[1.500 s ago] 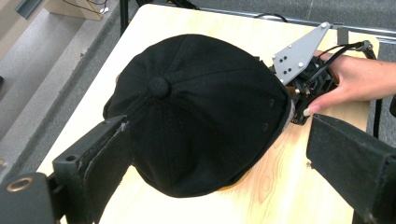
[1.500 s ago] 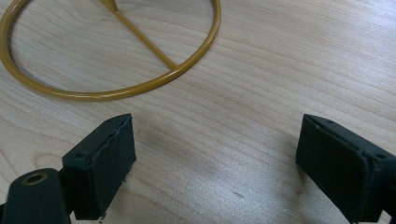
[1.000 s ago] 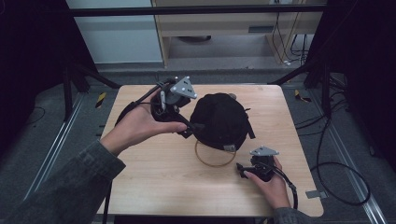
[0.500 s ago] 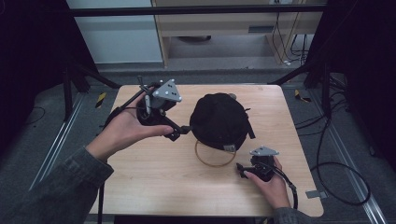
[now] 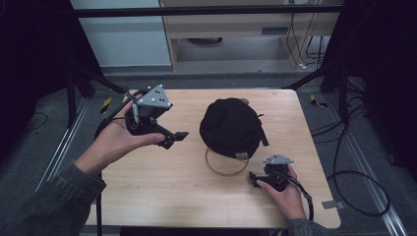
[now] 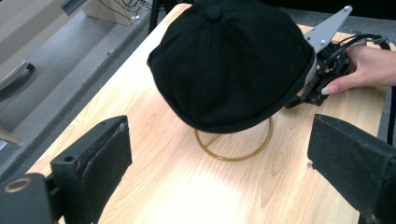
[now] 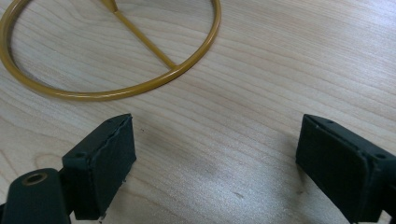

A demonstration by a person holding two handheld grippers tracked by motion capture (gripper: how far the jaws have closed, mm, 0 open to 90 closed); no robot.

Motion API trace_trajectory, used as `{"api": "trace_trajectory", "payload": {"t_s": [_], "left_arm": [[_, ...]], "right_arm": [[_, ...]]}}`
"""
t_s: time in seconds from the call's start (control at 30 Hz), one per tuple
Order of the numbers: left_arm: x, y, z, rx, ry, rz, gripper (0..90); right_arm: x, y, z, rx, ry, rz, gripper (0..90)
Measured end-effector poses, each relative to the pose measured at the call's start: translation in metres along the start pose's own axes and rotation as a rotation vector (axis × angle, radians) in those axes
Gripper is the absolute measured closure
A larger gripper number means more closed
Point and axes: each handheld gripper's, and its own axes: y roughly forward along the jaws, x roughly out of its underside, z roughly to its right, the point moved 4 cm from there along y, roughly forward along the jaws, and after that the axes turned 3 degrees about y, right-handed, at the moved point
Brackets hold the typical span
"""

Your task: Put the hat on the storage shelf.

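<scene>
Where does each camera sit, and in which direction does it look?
High view: above the person's side, facing forward and down on the table; both forearms and hands enter from below.
Left gripper view: on the left hand-held gripper, facing the black cap; its open jaws show.
Right gripper view: on the right hand-held gripper, facing the tabletop.
All share the gold ring stand.

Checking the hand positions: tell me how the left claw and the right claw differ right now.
The left claw is held raised above the light wooden table, left of the black cap; the right claw sits low beside the stand's gold wire ring. The left faces the cap; the right, the ring. Both are open, holding nothing.
</scene>
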Motion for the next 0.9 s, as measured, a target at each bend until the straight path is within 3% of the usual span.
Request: {"api": "trace_trajectory", "payload": {"t_s": [0.43,0.63,0.9], "left_arm": [[0.033,-0.013,-0.001,-0.024,-0.035,0.010,5.8],[0.048,-0.013,0.001,-0.017,-0.053,-0.012,5.8],[0.065,-0.008,0.004,-0.010,-0.073,-0.004,5.6]], "right_arm": [[0.000,0.000,0.000,0.002,-0.003,0.001,12.0],[0.000,0.000,0.000,0.000,-0.001,0.001,12.0],[0.000,0.000,0.000,0.000,-0.001,0.001,11.9]]}}
